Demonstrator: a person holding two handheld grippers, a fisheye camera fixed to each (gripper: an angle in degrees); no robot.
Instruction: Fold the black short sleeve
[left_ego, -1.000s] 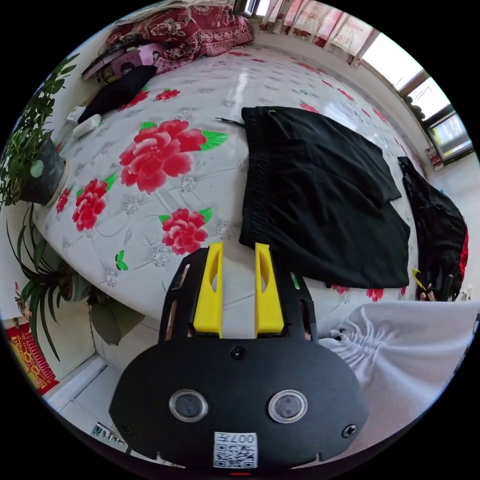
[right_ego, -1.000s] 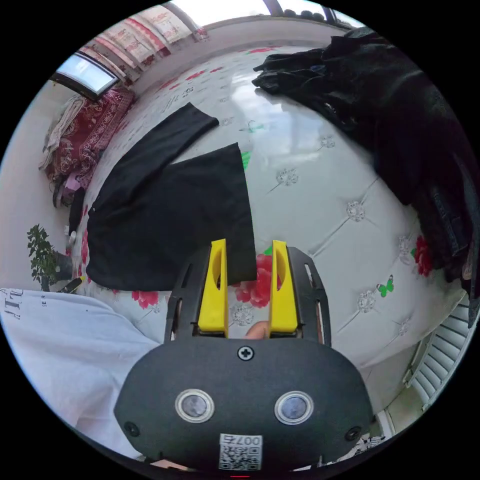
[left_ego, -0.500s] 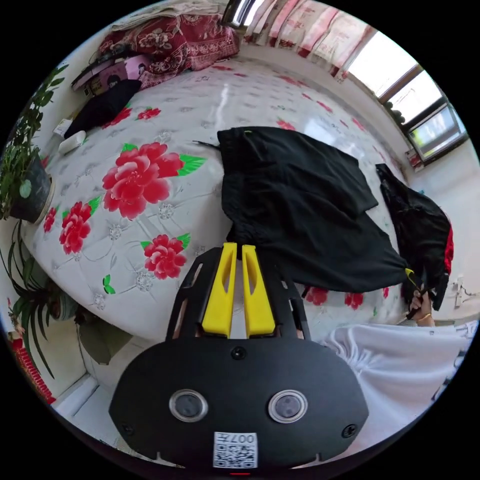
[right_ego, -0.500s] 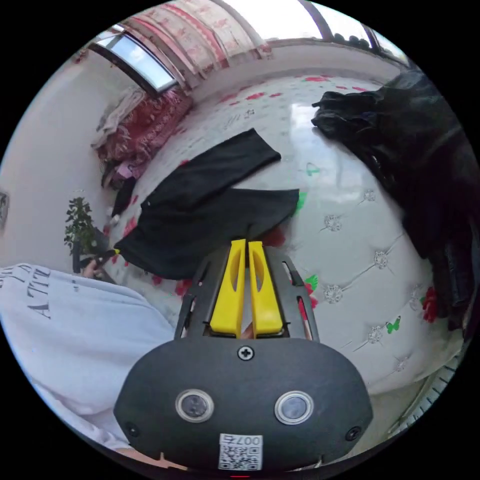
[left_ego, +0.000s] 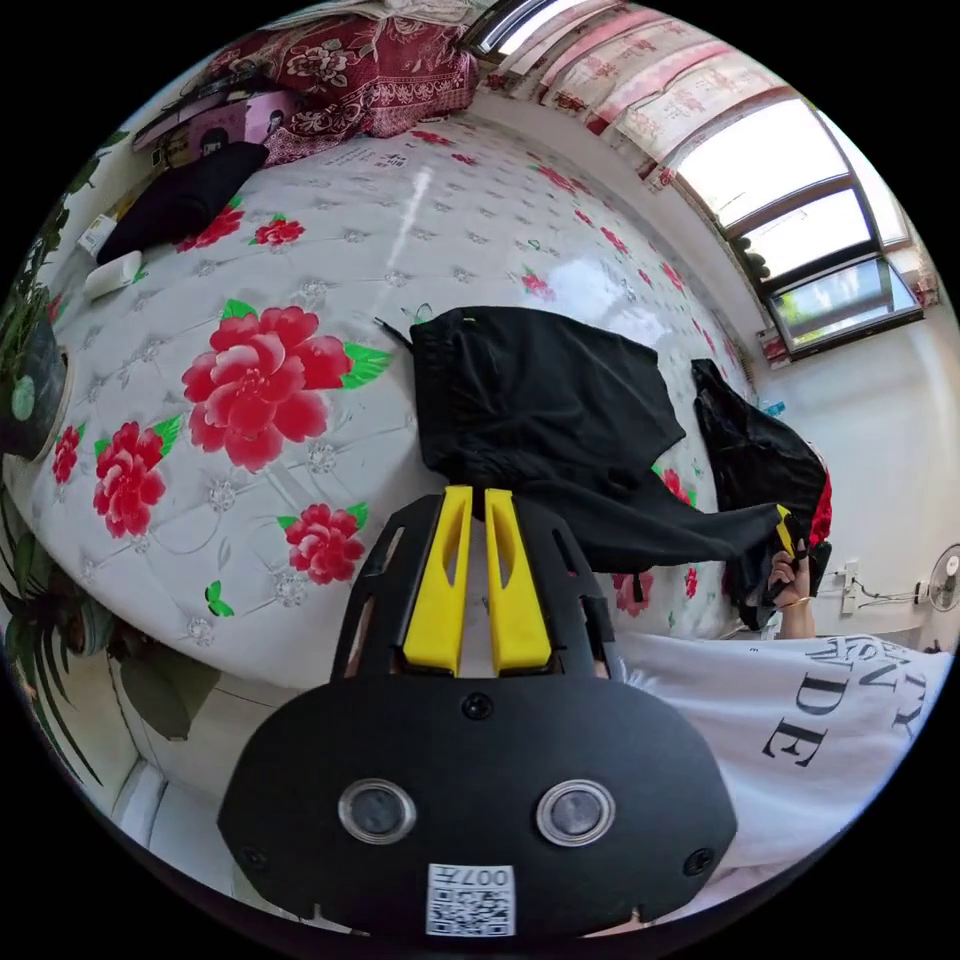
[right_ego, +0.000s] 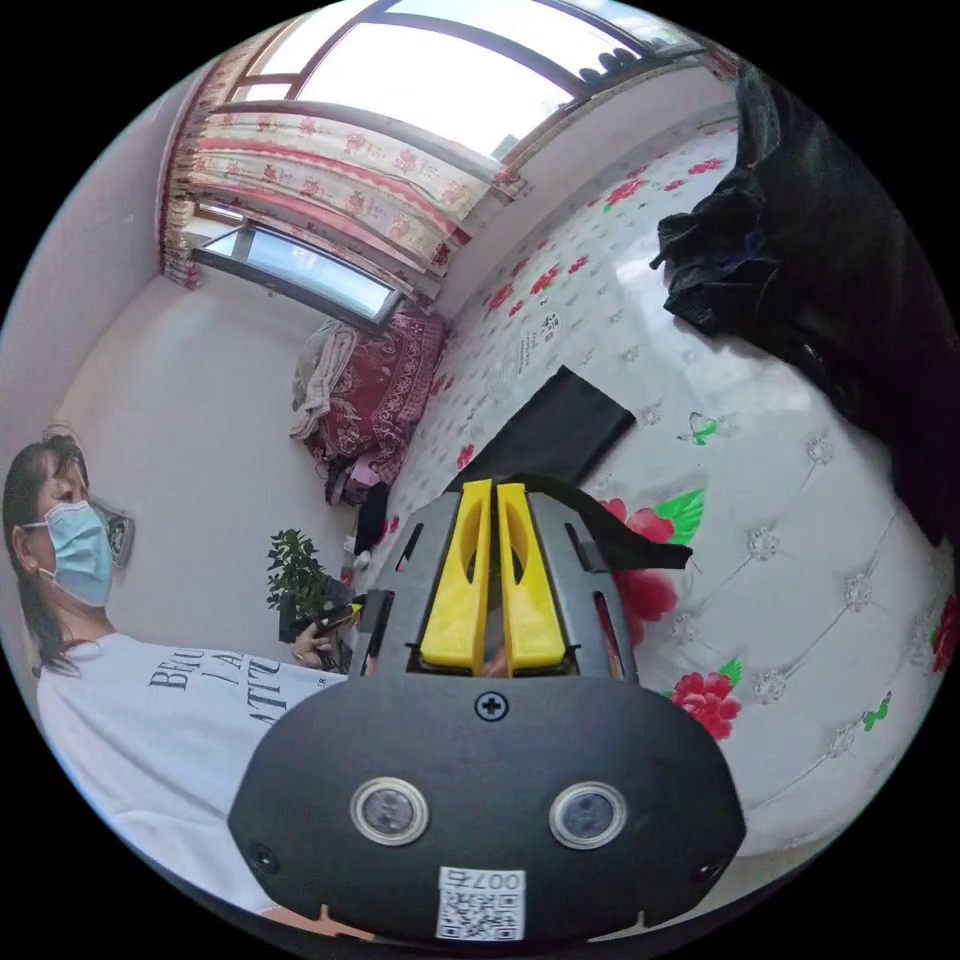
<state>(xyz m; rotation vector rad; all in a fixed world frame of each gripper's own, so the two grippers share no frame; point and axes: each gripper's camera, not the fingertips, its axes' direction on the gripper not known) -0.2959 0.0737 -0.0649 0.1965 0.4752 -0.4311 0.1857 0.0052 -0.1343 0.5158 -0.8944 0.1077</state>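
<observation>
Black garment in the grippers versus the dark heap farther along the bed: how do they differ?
The black garment is spread mostly flat, its near edge lifted by the left gripper and right gripper; the dark heap sits crumpled and ungripped, with red showing. Both rest on the floral bed.

A heap of dark clothes (left_ego: 765, 465) lies on the flowered bedcover (left_ego: 300, 300) beside potted plants (left_ego: 25, 375).

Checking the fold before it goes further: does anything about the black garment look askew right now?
Yes. The black garment hangs lopsided: its near edge is lifted between the left gripper and right gripper, while the far part still lies rumpled on the bed.
</observation>
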